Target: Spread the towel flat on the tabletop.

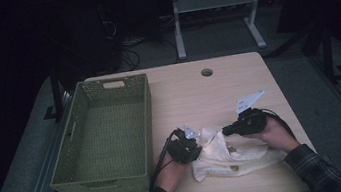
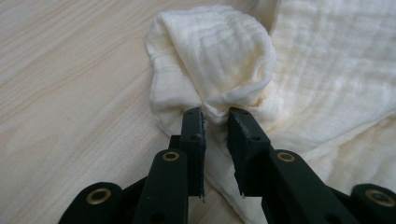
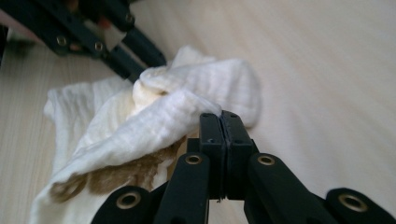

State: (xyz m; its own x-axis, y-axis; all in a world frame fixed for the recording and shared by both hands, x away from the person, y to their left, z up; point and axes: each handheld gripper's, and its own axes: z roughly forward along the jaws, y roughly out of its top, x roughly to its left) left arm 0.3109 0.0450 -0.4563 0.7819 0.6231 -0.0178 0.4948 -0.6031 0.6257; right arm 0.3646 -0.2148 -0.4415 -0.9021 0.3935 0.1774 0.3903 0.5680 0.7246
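Plaid-sleeved forearms come in at the bottom of the high view, each hand gripping a black tool over a cream cloth [image 1: 237, 154] that lies crumpled on the near part of the wooden table [image 1: 209, 95], right of centre. On the person's left, the left gripper [image 1: 191, 141] sits at the cloth's left edge; in the left gripper view its jaws stand slightly apart with a bunched fold of the cloth [image 2: 219, 60] pinched between the pads. On the other side, the right gripper [image 1: 225, 130] meets the cloth's upper edge; in the right gripper view its jaws are pressed fully together, and a ridge of the cloth [image 3: 187, 116] reaches their tips, though whether any fabric is caught between them cannot be told. Brown patches show on the cloth's underside there. Just left of the left hand stands a green perforated basket [image 1: 105, 130] with a cut-out handle, close beside the work. Beyond the far table edge a white frame [image 1: 217, 13] stands on the floor. No readable writing appears anywhere.
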